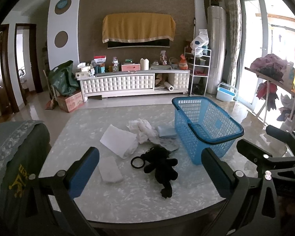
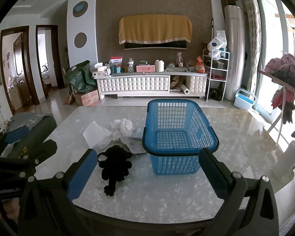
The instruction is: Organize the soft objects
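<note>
Nearest the cameras, the left gripper (image 1: pixel 147 177) and the right gripper (image 2: pixel 147 175) both hang over the near edge of the marble-patterned table (image 1: pixel 127 202) with their blue-padded fingers spread wide and nothing between them. Just past them lies a black plush toy (image 1: pixel 161 167) with a ring at its head end, flat on the tabletop, and a white pad (image 1: pixel 110 170) sits just to its left. Behind these rest a white sheet (image 1: pixel 119 139), a crumpled white cloth (image 1: pixel 142 128) and a folded pale-blue cloth (image 1: pixel 166 131) (the last close beside the basket, contact unclear). The blue plastic basket (image 2: pixel 186 106) stands upright right of the pile, empty. Beyond the table is a white TV cabinet (image 2: pixel 135 85).
</note>
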`<action>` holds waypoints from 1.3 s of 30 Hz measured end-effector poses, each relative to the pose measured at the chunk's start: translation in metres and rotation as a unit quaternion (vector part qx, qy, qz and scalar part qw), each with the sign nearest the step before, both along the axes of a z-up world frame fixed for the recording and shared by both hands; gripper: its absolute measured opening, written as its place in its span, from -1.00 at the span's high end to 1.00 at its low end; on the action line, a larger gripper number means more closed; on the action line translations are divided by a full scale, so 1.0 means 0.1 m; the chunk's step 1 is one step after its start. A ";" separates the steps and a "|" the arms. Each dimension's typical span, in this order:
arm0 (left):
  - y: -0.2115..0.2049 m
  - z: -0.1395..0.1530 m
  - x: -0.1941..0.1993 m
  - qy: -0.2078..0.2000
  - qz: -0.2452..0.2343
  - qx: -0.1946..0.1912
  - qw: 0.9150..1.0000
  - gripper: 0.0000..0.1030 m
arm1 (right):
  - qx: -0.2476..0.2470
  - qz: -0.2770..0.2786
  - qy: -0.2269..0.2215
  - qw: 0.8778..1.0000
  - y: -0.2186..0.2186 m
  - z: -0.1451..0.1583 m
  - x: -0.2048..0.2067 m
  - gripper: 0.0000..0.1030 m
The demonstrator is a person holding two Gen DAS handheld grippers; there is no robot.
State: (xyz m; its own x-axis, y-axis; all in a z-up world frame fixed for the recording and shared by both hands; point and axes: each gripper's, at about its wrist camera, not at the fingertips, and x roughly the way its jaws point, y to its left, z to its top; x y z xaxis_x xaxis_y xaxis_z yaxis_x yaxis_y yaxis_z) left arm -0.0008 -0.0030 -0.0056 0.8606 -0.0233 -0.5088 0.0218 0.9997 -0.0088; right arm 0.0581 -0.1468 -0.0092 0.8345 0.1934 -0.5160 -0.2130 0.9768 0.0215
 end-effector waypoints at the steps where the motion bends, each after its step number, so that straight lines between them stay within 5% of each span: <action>1: 0.00 0.00 0.00 0.000 -0.001 0.000 1.000 -1.00 | 0.000 0.000 0.000 1.000 0.01 0.00 0.00 -1.00; 39: 0.24 0.05 0.21 0.023 -0.002 -0.030 0.999 -1.00 | -0.004 -0.006 0.024 1.000 0.02 0.11 0.14 -1.00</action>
State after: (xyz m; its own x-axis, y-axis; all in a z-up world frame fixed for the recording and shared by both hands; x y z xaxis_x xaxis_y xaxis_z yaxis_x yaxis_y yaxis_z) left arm 0.0201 0.0209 -0.0008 0.8357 -0.0587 -0.5460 0.0240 0.9972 -0.0705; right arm 0.0725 -0.1450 0.0015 0.8106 0.1797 -0.5574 -0.2005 0.9794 0.0243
